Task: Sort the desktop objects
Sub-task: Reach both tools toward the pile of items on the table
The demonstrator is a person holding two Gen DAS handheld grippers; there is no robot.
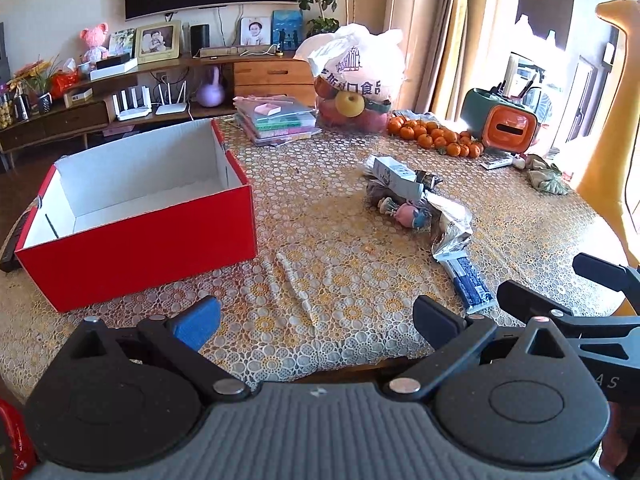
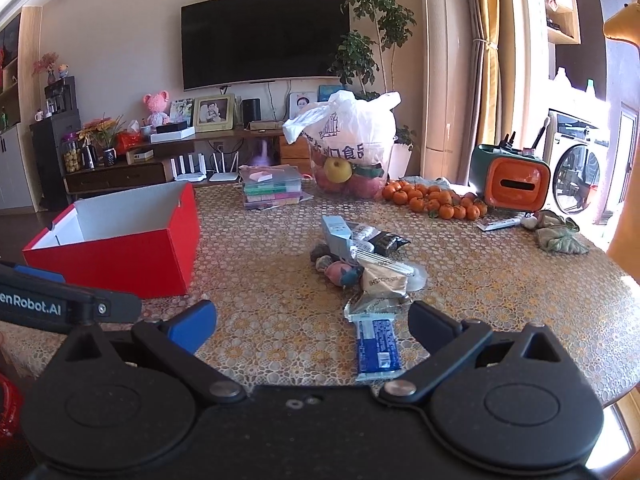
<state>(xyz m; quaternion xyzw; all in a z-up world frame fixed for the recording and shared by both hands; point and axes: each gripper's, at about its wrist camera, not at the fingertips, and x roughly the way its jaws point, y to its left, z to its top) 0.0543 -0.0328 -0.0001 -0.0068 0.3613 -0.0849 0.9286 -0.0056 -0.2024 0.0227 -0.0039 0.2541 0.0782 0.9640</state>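
Clutter risk: both hand-held grippers, left (image 1: 316,320) and right (image 2: 312,324), gape empty; grabbing the blue snack packet (image 2: 377,350) could drag the overlapping foil wrapper (image 2: 370,305).

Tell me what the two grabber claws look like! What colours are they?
Both look alike. The left gripper has black linkage arms with silver rivets, two round black discs, a ribbed grey body, one bright blue finger pad and one dark navy pad. The right gripper has the same black arms and blue pads, with a speckled black body. White lettering marks the left gripper's side.
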